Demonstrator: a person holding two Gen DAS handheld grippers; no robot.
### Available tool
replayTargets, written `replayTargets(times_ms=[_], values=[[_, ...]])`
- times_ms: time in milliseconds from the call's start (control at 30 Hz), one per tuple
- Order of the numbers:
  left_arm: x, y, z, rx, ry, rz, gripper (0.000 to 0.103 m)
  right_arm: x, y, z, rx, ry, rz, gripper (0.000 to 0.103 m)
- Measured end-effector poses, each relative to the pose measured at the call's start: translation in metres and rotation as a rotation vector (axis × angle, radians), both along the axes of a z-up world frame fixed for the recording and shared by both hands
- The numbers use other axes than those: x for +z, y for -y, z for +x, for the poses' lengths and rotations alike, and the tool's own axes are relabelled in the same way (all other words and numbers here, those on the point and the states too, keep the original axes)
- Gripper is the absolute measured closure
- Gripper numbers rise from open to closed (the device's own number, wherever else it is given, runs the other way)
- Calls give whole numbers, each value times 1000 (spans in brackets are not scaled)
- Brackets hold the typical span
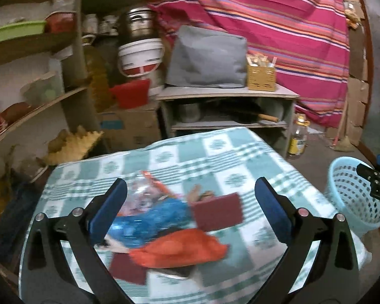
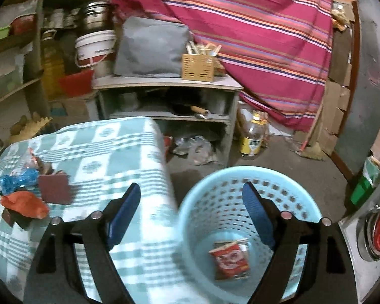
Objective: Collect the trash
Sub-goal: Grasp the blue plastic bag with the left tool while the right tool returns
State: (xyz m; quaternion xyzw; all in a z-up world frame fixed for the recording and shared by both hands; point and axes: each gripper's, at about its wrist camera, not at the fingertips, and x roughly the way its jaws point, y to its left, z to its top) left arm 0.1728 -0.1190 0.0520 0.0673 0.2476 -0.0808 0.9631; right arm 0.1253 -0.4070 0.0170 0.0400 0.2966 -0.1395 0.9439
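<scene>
Hovering over the checked-cloth counter, the left tool stands wide apart and empty above a heap of litter — a clear and blue plastic wrapper, an orange bag and a maroon card. Further right, the right tool hangs apart and empty over the pale blue basket, where a red snack packet lies — dropped in, apparently. Next, probably, the left tool lowers and closes on one scrap.

Left wrist view looks down, close, over the checked table. Right wrist view looks down beside it into the basket. Both share table and basket.
</scene>
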Motion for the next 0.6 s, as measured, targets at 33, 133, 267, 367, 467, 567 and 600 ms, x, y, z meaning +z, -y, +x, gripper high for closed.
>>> replayTargets(times_ms=[33, 133, 267, 367, 467, 567, 600], values=[[0, -8, 2, 13, -2, -3, 6, 0, -8, 4, 8, -2, -5, 22], [-2, -32, 5, 43, -8, -18, 6, -2, -26, 12, 27, -5, -12, 22], [-8, -53, 8, 68, -19, -31, 6, -4, -50, 23, 50, -8, -23, 22], [-14, -71, 13, 86, -38, -41, 6, -7, -64, 30, 67, -17, -35, 22], [-21, -83, 17, 93, -68, -63, 6, -11, -78, 38, 80, -30, -47, 22], [-28, -97, 22, 106, -100, -86, 6, -15, -85, 45, 89, -41, -55, 22], [-29, -101, 24, 112, -106, -89, 6, -16, -87, 48, 91, -44, -56, 22]])
